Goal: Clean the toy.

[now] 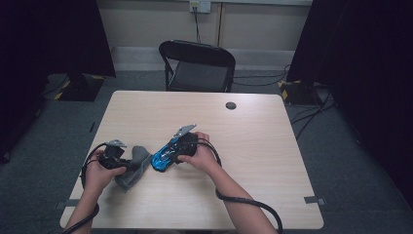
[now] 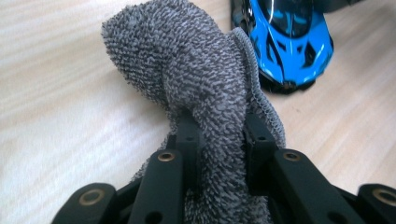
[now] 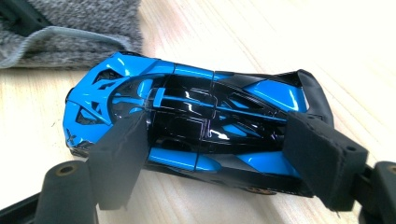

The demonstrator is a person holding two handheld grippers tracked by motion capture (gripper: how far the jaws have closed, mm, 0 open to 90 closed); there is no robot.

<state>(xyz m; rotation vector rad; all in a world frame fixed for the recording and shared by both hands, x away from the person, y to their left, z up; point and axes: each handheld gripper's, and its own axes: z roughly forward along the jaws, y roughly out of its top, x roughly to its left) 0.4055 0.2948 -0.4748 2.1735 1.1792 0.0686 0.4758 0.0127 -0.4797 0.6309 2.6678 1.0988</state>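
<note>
Near the front left corner of the table [image 1: 272, 146], the left gripper [image 1: 127, 165] has its jaws drawn close together, pinching a grey knitted cloth [image 1: 136, 165]. From the left gripper view the cloth [image 2: 205, 93] bunches up between the two black jaws and stands in a rumpled hump above them, its stitched hem running down along the right jaw; the rest of it lies on the wood. The left hand [image 1: 100, 173] wraps the gripper's body from the front edge side.

Just to the right of the cloth, still in the front left part of the table, the right gripper [image 1: 168, 155] has its jaws spread wide about a blue and black toy car [image 1: 163, 158]. From the right gripper view the car [image 3: 187, 116] lies between the two padded jaws, one pad against its side near the nose and the other against its side near the tail, so the jaws clasp it across its length. Its wheels appear to rest on the wood. The car's nose points toward the cloth, which lies just beside it. The right hand [image 1: 202, 156] holds that gripper.

Counted: two grippers, one cloth, one toy car. One black folding chair [image 1: 197, 66] stands beyond the far edge, and one dark round cap [image 1: 231, 105] sits in the tabletop near the far edge.
</note>
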